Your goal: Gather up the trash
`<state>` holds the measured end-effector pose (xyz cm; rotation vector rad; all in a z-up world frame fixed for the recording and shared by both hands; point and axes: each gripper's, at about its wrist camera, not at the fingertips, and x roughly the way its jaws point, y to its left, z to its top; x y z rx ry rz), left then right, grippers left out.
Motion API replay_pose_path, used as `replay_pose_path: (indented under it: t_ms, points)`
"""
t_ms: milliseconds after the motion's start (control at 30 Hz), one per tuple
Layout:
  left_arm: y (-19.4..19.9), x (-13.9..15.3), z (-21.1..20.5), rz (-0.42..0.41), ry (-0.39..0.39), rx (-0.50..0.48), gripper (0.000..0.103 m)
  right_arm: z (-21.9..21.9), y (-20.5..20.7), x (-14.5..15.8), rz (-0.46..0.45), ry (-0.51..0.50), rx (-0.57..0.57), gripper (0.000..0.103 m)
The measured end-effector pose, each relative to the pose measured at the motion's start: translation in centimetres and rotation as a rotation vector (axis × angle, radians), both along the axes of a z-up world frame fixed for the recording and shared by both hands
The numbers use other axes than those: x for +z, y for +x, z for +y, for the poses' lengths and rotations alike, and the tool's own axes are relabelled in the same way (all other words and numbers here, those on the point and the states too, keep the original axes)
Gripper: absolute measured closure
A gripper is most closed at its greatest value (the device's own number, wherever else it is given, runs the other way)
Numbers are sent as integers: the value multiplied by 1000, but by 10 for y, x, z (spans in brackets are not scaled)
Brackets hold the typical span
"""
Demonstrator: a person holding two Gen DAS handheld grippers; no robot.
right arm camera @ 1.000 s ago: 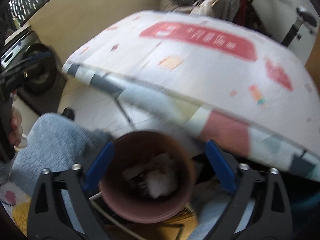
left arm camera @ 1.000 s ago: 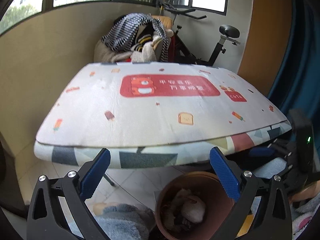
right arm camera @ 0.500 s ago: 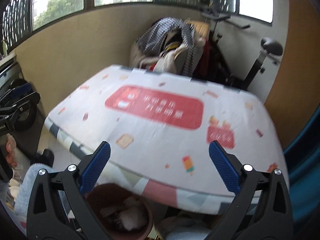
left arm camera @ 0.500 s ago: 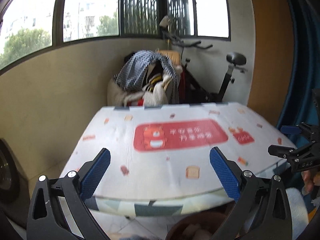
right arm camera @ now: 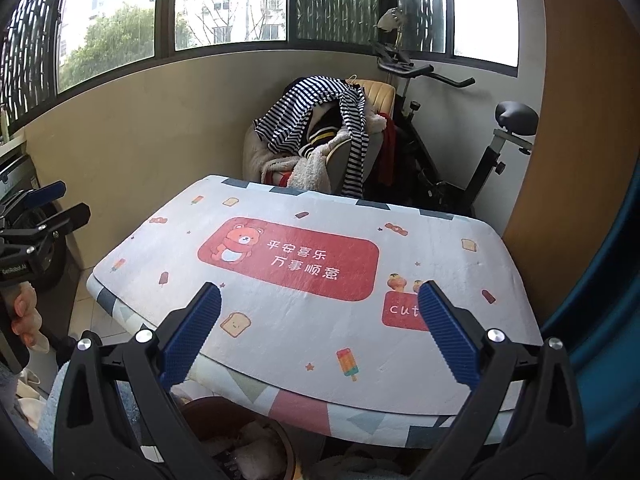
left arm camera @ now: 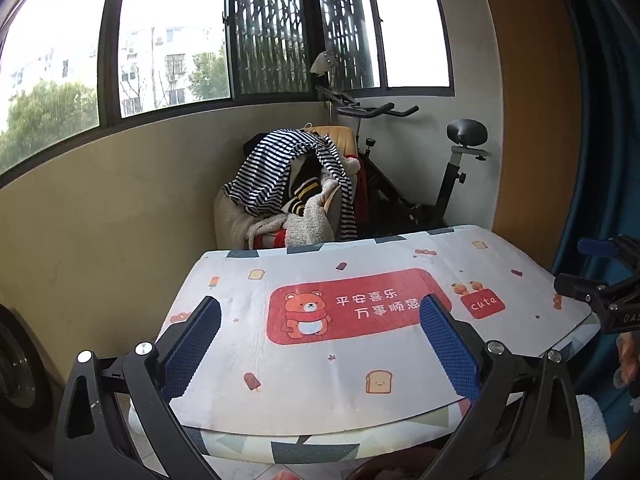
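Note:
A brown round bin (right arm camera: 244, 436) holding crumpled white paper stands on the floor under the table's near edge; only its rim (left arm camera: 396, 466) shows in the left wrist view. My left gripper (left arm camera: 320, 344) is open and empty, raised over the near side of the table (left arm camera: 280, 364). My right gripper (right arm camera: 320, 332) is also open and empty, over the same cartoon-print tabletop (right arm camera: 440, 248). Each gripper appears at the edge of the other's view: the right gripper (left arm camera: 600, 276) at the right, the left gripper (right arm camera: 40, 216) at the left, held by a hand (right arm camera: 24, 316).
A chair piled with striped and fleecy clothes (left arm camera: 296, 188) stands behind the table, with an exercise bike (left arm camera: 452, 168) beside it. A beige wall under windows runs along the left. A wooden panel (right arm camera: 576, 140) and blue curtain (right arm camera: 616, 280) close the right side.
Both grippers have risen from low over the brown bin to above the tabletop, tilting up so the views now face the windows. Both have stayed open.

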<state>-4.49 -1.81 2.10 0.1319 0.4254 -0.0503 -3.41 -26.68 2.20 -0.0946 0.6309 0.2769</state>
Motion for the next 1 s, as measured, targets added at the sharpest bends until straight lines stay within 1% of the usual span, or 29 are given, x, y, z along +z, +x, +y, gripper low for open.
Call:
replay_pose_path:
  t_ms: [67,167,267,367,467,733,1000]
  points:
    - [0,-1,-3,3,9,5,6,-3,6,6,5,2,-1,6]
    - [-1,-2,-3,8,-4,-9,6,4,8,6,7,-1,-2,6]
    - [-2,-3,-1,13,-11,-18,6,1,9,9,7,6,11,6]
    - [0,-5,1,24,-15,-19,6,0,14,4,11,8,9,6]
    - [1,-7,4,36,-18,-20,6,-2,15,5,18,10,6,6]
    - [-1,-8,7,47,-31,-32,6,7,14,-1,16,1,15,6]
    - [-4,-5,5,40,-37,-54,6,10,13,-3,6,4,19,6]
